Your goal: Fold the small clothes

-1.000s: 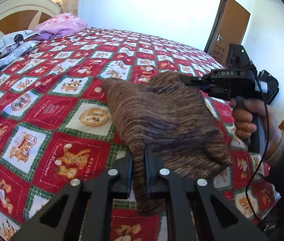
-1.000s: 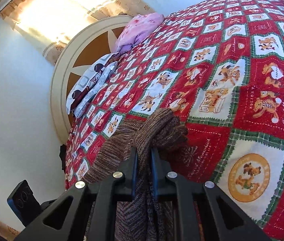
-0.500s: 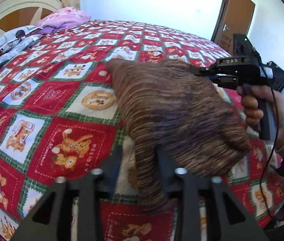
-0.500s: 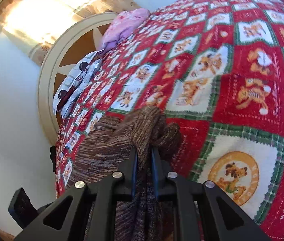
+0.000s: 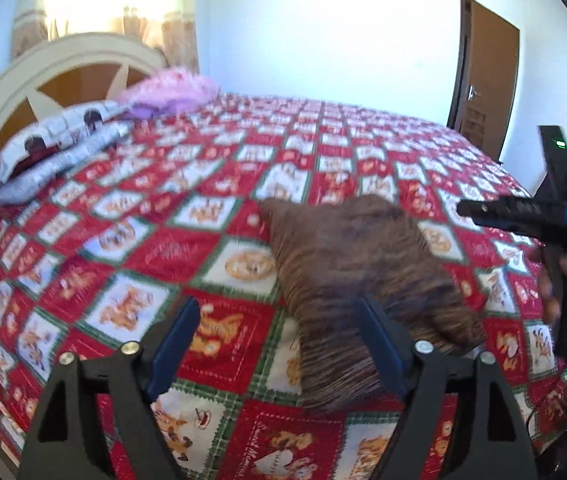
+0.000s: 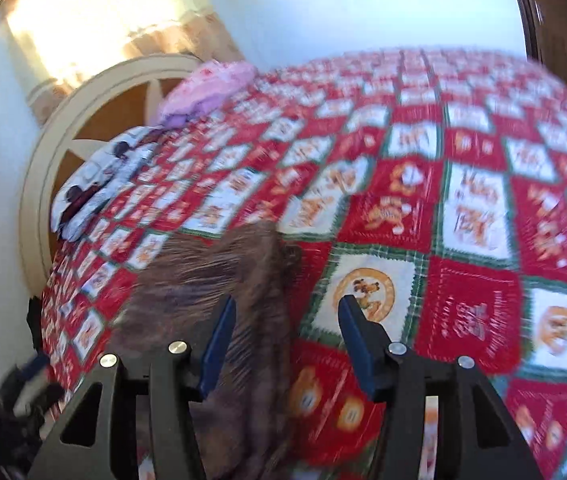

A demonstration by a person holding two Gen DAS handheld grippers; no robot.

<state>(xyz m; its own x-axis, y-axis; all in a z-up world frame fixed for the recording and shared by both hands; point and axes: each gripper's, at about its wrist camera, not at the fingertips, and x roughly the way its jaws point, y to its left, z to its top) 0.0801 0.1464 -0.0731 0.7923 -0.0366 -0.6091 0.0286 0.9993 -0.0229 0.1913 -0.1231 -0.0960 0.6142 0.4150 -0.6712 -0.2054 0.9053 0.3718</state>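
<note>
Bedroom setting: white walls, a brown wooden door (image 5: 487, 80) at far right, and a bed covered by a red, white and green patchwork quilt with bear prints (image 5: 211, 240). Left wrist view: a cream and brown arched headboard (image 5: 43, 80) stands at upper left under a bright curtained window; a grey-and-white printed pillow (image 5: 55, 148) and a pink bundle of fabric (image 5: 171, 94) lie at the head of the bed. A brown striped knit garment (image 5: 359, 272) lies folded on the quilt, near the bed's near edge, right of centre. The left gripper (image 5: 279, 340) has its jaws spread wide with nothing between them; its right finger overlaps the garment's near end, contact cannot be confirmed. The right gripper (image 5: 523, 216), black, shows at far right in a hand, beside and apart from the garment; its jaw state is not readable here. Right wrist view (motion-blurred): the right gripper (image 6: 287, 332) has its jaws apart and holds nothing; the brown garment (image 6: 219, 292) sits on the quilt (image 6: 463, 240) at lower left, running beneath the left finger and into the gap. Headboard (image 6: 83, 128), pillow (image 6: 99, 184) and pink bundle (image 6: 207, 88) appear at upper left.
</note>
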